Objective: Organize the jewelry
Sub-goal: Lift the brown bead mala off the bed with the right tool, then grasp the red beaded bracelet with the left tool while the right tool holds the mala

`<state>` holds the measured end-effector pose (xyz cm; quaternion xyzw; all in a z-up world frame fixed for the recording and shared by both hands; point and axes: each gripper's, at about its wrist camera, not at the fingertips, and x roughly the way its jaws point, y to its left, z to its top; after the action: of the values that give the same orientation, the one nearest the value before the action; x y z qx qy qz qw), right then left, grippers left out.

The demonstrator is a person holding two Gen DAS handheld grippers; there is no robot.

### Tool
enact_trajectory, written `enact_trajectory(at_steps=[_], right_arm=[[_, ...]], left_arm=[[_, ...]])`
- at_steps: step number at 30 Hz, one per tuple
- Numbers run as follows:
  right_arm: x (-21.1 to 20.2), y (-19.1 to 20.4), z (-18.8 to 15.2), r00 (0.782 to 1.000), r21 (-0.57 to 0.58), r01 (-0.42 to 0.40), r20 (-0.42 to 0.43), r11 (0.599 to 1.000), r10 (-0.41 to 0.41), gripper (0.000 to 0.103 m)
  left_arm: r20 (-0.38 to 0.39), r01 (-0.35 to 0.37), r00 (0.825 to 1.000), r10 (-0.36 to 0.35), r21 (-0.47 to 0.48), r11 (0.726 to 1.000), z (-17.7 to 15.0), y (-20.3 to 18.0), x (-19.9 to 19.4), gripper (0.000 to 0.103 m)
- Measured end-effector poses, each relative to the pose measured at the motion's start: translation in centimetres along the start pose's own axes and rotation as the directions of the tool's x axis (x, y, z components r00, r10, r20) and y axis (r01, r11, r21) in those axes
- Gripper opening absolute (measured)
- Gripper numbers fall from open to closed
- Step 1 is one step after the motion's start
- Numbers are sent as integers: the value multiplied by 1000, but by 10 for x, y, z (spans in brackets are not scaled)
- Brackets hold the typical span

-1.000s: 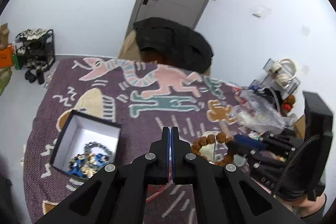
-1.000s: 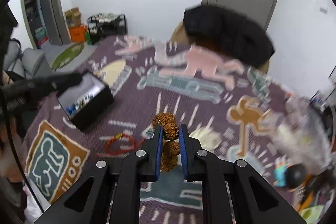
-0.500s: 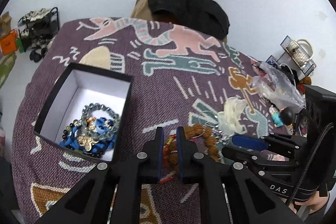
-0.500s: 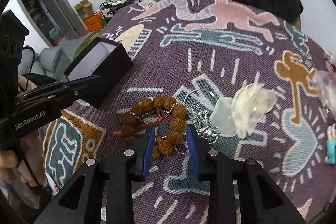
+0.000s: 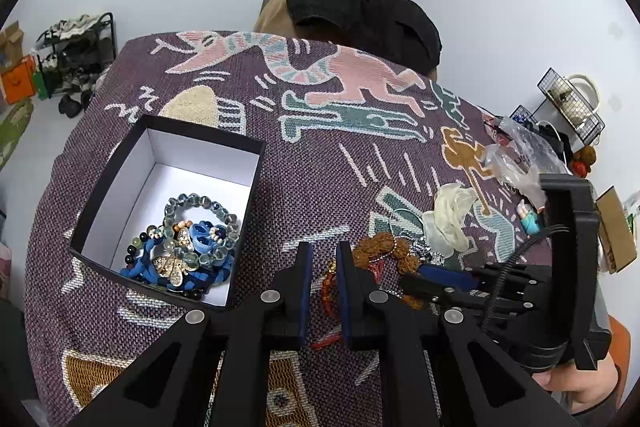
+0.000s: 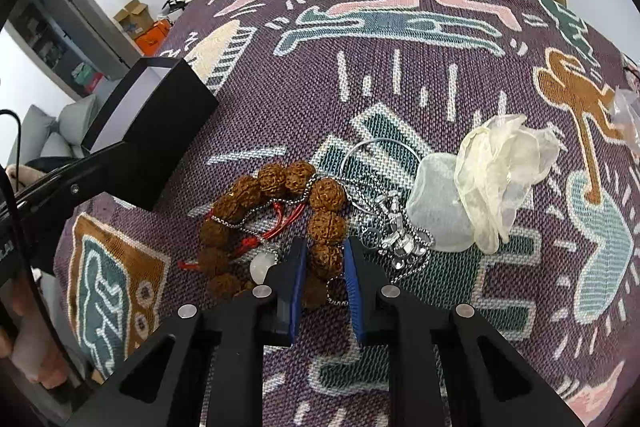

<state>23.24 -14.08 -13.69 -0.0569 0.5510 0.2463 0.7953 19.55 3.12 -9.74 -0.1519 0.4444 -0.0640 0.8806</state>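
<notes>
A brown bead bracelet (image 6: 276, 183) lies on the patterned purple cloth (image 6: 400, 87), tangled with a red cord bracelet (image 6: 280, 227) and a silver chain (image 6: 392, 227). My right gripper (image 6: 325, 245) is down over it. Its jaws are closing around one bead, which nearly fills the gap. In the left wrist view my left gripper (image 5: 322, 247) hovers low with its jaws slightly apart, and the red cord bracelet (image 5: 329, 283) shows in the gap. The black box (image 5: 200, 131) with a white lining holds several bead bracelets (image 5: 184, 251) left of it.
A crumpled sheer white pouch (image 6: 500, 167) lies right of the chain. Clear plastic bags and small clutter (image 5: 516, 155) crowd the cloth's right edge. A black garment (image 5: 360, 7) hangs over a chair at the far side. The box (image 6: 160, 119) stands close to the bracelets' left.
Both grippers came down toward the cloth. The right one set the brown bracelet down, opened, and has narrowed around a bead. The left jaws went from shut to slightly apart.
</notes>
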Motion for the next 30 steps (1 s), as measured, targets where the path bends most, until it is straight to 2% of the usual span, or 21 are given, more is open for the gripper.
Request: enact_trajectory(at_steps=[5,13,25,30], right_arm=[[-25,2,0,997,-38,15,72,999,-13,19],[-83,7,-3,978,-126,121,183,985,-97,19],[-126,-5,-6,941,-173,264,262,949,-214,19],[-145,-6,-10,922,-185,310,298,932,-248,19]], left_arm=[[-19,-8,1000,8,9,1000,-2,-2,9,12],[-66,-21,998,24,35,999,-8,-14,32,12],[-148,13,989,-1,79,997,-20,-49,73,13],[-144,-27,989,45,125,992,-19,-62,81,13]])
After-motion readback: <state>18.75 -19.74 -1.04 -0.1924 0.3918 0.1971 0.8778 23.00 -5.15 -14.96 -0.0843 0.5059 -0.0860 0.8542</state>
